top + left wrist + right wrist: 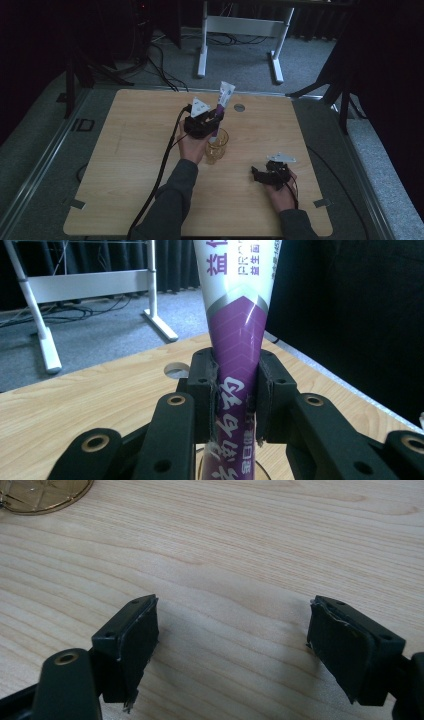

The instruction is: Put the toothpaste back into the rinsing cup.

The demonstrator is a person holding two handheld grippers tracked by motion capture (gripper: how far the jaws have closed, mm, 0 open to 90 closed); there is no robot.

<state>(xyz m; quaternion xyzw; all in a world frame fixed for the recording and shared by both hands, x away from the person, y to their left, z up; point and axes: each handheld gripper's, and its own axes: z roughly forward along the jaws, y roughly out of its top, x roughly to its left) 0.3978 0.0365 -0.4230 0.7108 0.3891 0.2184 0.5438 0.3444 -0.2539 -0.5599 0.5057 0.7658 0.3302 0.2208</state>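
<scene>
Toothpaste tube, purple and white, stands upright in the left tool, clamped at its lower part with its bottom end over the amber glass, probably so it can drop straight in. Right of the glass, the right tool rests low on the wooden bench, jaws spread wide and empty, apparently waiting.

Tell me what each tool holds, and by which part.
The left tool grips the purple and white toothpaste tube on its purple lower part. The right tool is open, holding nothing.
</scene>
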